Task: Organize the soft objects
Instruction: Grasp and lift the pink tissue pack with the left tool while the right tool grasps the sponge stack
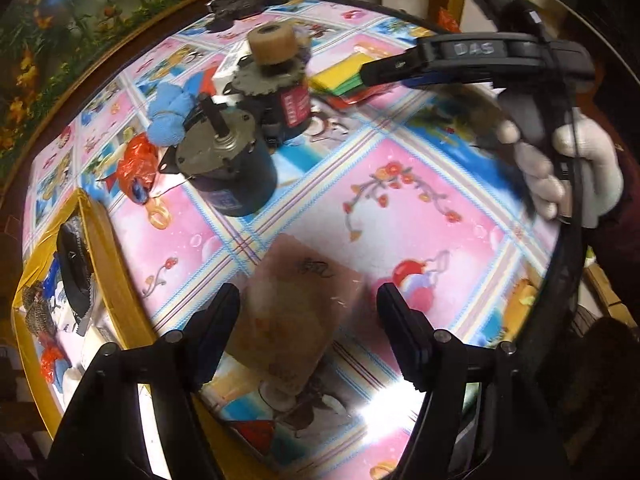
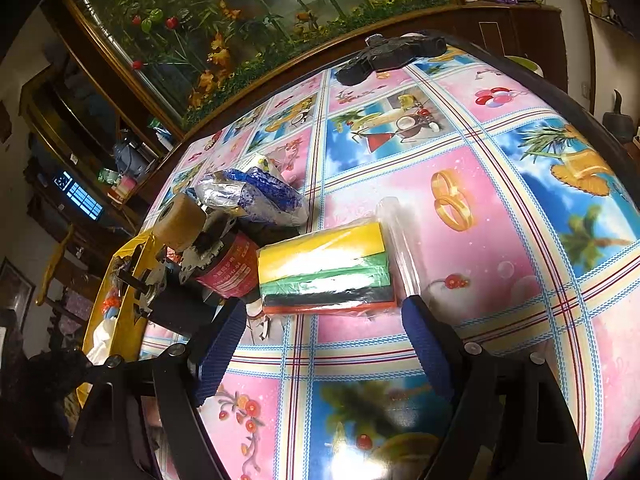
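Observation:
A wrapped pack of yellow, green, black and orange sponges (image 2: 326,268) lies on the patterned tablecloth, just ahead of my open right gripper (image 2: 324,320). The pack also shows in the left wrist view (image 1: 340,80), under the right gripper's fingers (image 1: 384,70). My left gripper (image 1: 308,300) is open and empty above a brownish translucent bag (image 1: 288,320) lying flat on the table. A blue fluffy cloth (image 1: 170,110) and an orange plastic bag (image 1: 138,164) lie beside the motors.
Two metal motors (image 1: 228,168) (image 1: 280,100) stand mid-table, one topped by a tan roller (image 1: 272,44). A yellow box (image 1: 96,240) with items inside sits at the left edge. A crumpled blue-white bag (image 2: 256,196) and a black object (image 2: 384,56) lie farther back.

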Motion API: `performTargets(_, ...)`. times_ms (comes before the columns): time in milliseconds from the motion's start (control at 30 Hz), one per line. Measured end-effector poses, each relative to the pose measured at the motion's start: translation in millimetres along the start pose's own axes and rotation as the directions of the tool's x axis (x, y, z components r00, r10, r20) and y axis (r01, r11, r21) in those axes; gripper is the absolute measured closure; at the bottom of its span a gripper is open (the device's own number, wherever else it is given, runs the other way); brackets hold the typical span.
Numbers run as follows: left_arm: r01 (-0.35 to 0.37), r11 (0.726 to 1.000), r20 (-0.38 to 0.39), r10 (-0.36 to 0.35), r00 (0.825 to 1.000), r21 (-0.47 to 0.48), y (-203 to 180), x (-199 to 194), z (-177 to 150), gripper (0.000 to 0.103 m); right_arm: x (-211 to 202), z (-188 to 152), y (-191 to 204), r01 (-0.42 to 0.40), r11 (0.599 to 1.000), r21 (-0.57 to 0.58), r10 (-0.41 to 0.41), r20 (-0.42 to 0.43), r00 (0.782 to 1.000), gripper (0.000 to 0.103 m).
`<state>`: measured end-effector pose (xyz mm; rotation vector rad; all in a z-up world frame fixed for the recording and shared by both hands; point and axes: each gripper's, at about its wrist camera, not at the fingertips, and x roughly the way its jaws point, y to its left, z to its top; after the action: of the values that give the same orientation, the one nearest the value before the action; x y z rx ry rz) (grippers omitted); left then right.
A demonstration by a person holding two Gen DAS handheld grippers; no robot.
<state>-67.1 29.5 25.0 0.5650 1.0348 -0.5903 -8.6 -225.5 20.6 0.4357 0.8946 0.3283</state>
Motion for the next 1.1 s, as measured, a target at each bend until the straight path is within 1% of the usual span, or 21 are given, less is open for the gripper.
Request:
performTargets(67, -0.053, 0.999, -0.016, 0.053, 0.998, 0.014, -2.0, 12.2, 0.0, 0.033, -0.8, -0.1, -1.3, -0.001, 1.000, 0.004, 0.001, 0.002, 1.000, 0.023)
performTargets(100, -0.078, 0.997, -0.011, 0.079, 0.997, 0.021, -3.4, 15.6, -0.8, 0.028, -1.2, -0.1, -2.0, 0.000, 1.000, 0.006, 0.000, 0.004, 1.000, 0.023)
performTargets(133, -0.090, 0.996, 0.014, 0.090, 0.996, 0.009, -2.6, 15.1, -0.7, 0.023, -1.7, -0.3, -2.8, 0.001, 1.000, 0.009, -0.001, 0.006, 1.000, 0.023)
performTargets(167, -0.082, 0.997, 0.013, 0.082, 0.997, -0.008, -1.3, 17.1, -0.8, 0.023, -2.1, -0.1, -3.5, 0.001, 1.000, 0.011, -0.001, 0.007, 1.000, 0.022)
performTargets(267, -0.003, 0.995, 0.007, 0.003, 1.000, -0.103, 2.2, 18.9, -5.3, 0.023, -2.2, 0.1, -4.1, 0.005, 1.000, 0.010, -0.005, 0.009, 1.000, 0.022)
performTargets(300, 0.012, 0.993, 0.014, -0.010, 1.000, -0.119, 0.8, 17.7, -7.9, 0.031, -2.4, 0.3, -3.9, 0.006, 1.000, 0.007, -0.006, 0.010, 1.000, 0.022)
performTargets(333, 0.022, 0.991, 0.024, -0.019, 1.000, -0.134, -1.1, 14.7, -11.1, 0.044, -2.3, 0.3, -3.7, 0.008, 1.000, 0.006, -0.008, 0.010, 1.000, 0.022)
performTargets(433, 0.040, 0.982, 0.053, -0.031, 0.998, -0.186, -6.8, 6.4, -20.6, 0.046, -3.2, 0.5, -4.3, 0.006, 1.000, 0.006, -0.006, 0.011, 1.000, 0.022)
performTargets(567, 0.007, 0.969, 0.096, 0.017, 0.995, -0.245, -10.9, 6.0, -27.2, 0.046, -4.1, 2.2, -7.4, 0.004, 1.000, 0.016, -0.005, 0.015, 1.000, 0.022)
performTargets(633, 0.029, 0.954, 0.113, 0.005, 0.994, -0.298, -4.2, 9.1, -27.2, 0.045, -5.7, 2.8, -11.1, -0.002, 0.999, 0.035, 0.001, 0.020, 1.000, 0.022)
performTargets(700, 0.036, 0.944, 0.124, 0.005, 0.992, -0.327, -1.3, 9.0, -26.6, 0.045, -6.6, 4.7, -14.9, -0.009, 0.999, 0.048, 0.008, 0.016, 1.000, 0.022)
performTargets(767, 0.020, 0.946, 0.133, 0.024, 0.991, -0.324, -4.4, 8.9, -27.3, 0.045, -8.7, 7.1, -16.3, 0.039, 0.998, 0.040, -0.040, 0.007, 0.999, 0.022)
performTargets(800, 0.021, 0.946, 0.142, 0.027, 0.990, -0.322, -5.0, 9.2, -29.7, 0.043, -10.0, 9.4, -17.0, 0.067, 0.997, 0.037, -0.067, 0.000, 0.998, 0.022)
performTargets(833, 0.026, 0.946, 0.151, 0.024, 0.988, -0.323, -6.4, 8.8, -31.4, 0.040, -10.8, 12.9, -17.9, 0.080, 0.996, 0.042, -0.079, -0.010, 0.997, 0.021)
performTargets(900, 0.028, 0.944, 0.169, 0.029, 0.985, -0.329, -8.7, 8.5, -33.4, 0.037, -10.6, 23.1, -19.7, 0.080, 0.995, 0.067, -0.078, -0.041, 0.996, 0.021)
performTargets(1000, 0.019, 0.941, 0.184, 0.047, 0.982, -0.339, -12.1, 7.6, -35.1, 0.035, -3.7, 44.5, -16.5, 0.112, 0.990, 0.085, -0.105, -0.080, 0.991, 0.021)
performTargets(1033, 0.019, 0.940, 0.186, 0.048, 0.981, -0.342, -12.7, 7.2, -35.4, 0.035, 1.1, 52.7, -12.2, 0.132, 0.989, 0.071, -0.126, -0.088, 0.988, 0.021)
performTargets(1100, 0.021, 0.939, 0.187, 0.046, 0.981, -0.344, -12.8, 6.8, -35.3, 0.035, 15.7, 66.5, 0.7, 0.199, 0.980, -0.001, -0.198, -0.101, 0.975, 0.022)
